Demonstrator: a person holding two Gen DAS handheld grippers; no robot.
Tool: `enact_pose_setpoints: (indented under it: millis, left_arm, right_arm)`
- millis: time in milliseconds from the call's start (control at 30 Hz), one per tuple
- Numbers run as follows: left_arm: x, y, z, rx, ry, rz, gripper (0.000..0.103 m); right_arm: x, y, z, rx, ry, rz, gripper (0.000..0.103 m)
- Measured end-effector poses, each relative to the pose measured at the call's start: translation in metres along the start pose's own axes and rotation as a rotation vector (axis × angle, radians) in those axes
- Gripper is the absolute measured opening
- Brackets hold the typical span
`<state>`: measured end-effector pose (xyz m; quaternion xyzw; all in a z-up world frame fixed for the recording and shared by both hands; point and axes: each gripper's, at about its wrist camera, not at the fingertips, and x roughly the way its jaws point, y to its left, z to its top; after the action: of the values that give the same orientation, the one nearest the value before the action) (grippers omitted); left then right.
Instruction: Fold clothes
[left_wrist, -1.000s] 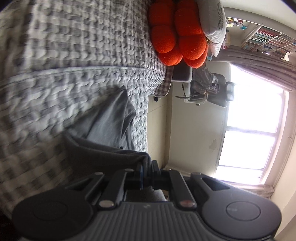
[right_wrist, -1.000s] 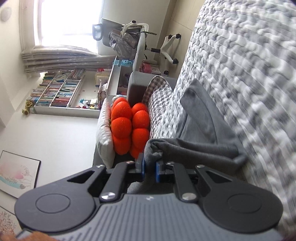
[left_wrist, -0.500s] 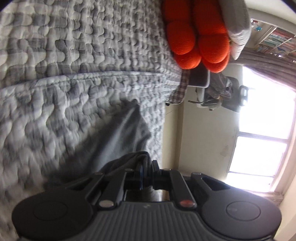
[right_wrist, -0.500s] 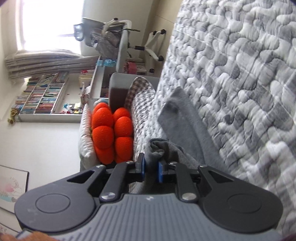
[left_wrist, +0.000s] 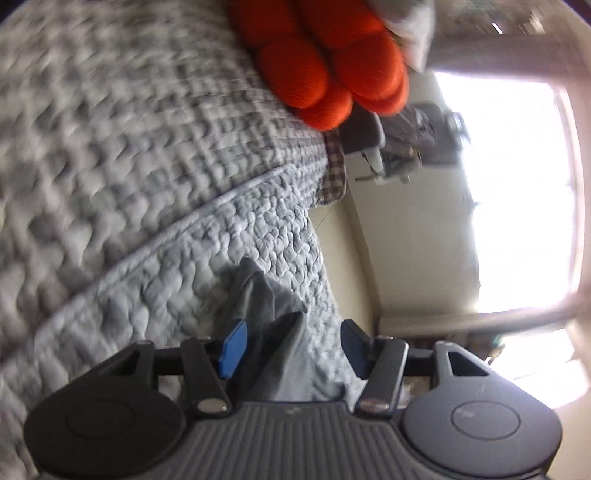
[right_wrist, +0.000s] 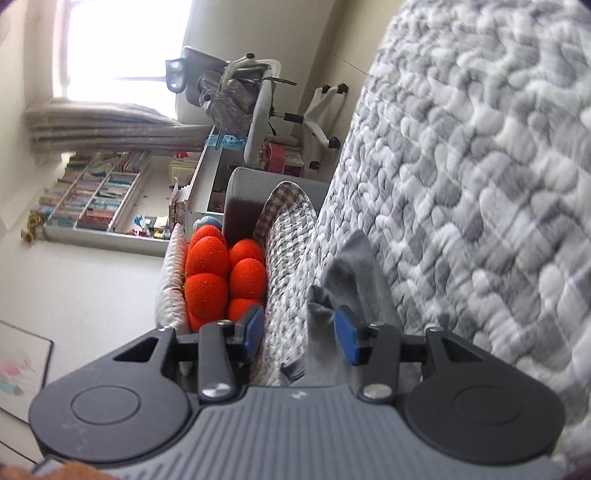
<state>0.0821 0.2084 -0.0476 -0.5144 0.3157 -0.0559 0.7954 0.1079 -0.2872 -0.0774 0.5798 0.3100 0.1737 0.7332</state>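
A grey-and-white quilted bedspread (left_wrist: 140, 177) fills most of both wrist views, its raised seam running across the left view. The bright window (left_wrist: 517, 192) stands beyond the far edge of the bedspread, with a gathered curtain (right_wrist: 99, 125) beside it and a white desk chair (right_wrist: 266, 110) heaped with grey fabric in front of it. Shelves of books (right_wrist: 92, 195) line the wall past the head end of the bedspread. An orange bobbled cushion (right_wrist: 221, 273) sits at that head end, leaning against a pale pillow (right_wrist: 171, 280), with a checked blanket (right_wrist: 284, 225) tucked just beside it.

The grey garment (left_wrist: 266, 317) lies on the bedspread near its edge, a rumpled length of cloth running away from both cameras. In the left view it passes between the blue pads (left_wrist: 232, 349) of the left gripper (left_wrist: 291, 347), whose fingers are spread wide and grip nothing; the cloth lies loose in the gap, nearer the left-hand pad. In the right view the garment (right_wrist: 354, 277) bunches up just ahead of the right gripper (right_wrist: 301, 332), whose fingers are likewise parted; the right-hand blue pad (right_wrist: 347, 339) sits against or just in front of the cloth, and contact cannot be told. Neither tool has hold of the garment.
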Motion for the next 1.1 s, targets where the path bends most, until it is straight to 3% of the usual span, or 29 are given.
enact_pose_setpoints:
  millis: [200,400,467,533,600,633,667,733,933,1100]
  left_arm:
    - [0.011,-0.019,-0.007,0.238,-0.021,0.016,0.057]
    - [0.028,-0.024,-0.013,0.344,-0.031,0.032,0.054]
    - [0.036,-0.025,-0.016,0.367,-0.024,0.043,0.043]
    - [0.042,-0.027,-0.020,0.392,-0.021,0.073,0.024]
    - [0.044,-0.029,-0.025,0.422,-0.038,0.108,0.016]
    - [0.045,-0.030,-0.027,0.434,-0.047,0.120,0.010]
    - [0.043,-0.031,-0.029,0.442,-0.060,0.126,0.009]
    - [0.038,-0.035,-0.033,0.453,-0.090,0.127,0.008]
    - [0.023,-0.048,-0.036,0.473,-0.222,0.116,0.007]
    - [0.041,-0.049,-0.034,0.464,-0.251,0.162,0.007]
  right_arm:
    - [0.015,0.012,-0.007,-0.177,-0.028,-0.033,0.048]
    - [0.032,0.029,-0.029,-0.483,-0.084,-0.141,0.048]
    - [0.041,0.034,-0.038,-0.586,-0.087,-0.168,0.048]
    - [0.047,0.040,-0.048,-0.687,-0.090,-0.200,0.045]
    - [0.056,0.043,-0.058,-0.772,-0.118,-0.248,0.033]
    - [0.060,0.043,-0.061,-0.801,-0.128,-0.266,0.022]
    - [0.063,0.042,-0.063,-0.829,-0.136,-0.282,0.012]
    - [0.066,0.044,-0.064,-0.849,-0.161,-0.288,0.008]
    - [0.074,0.051,-0.066,-0.902,-0.236,-0.299,0.008]
    - [0.084,0.055,-0.067,-0.939,-0.286,-0.320,0.008]
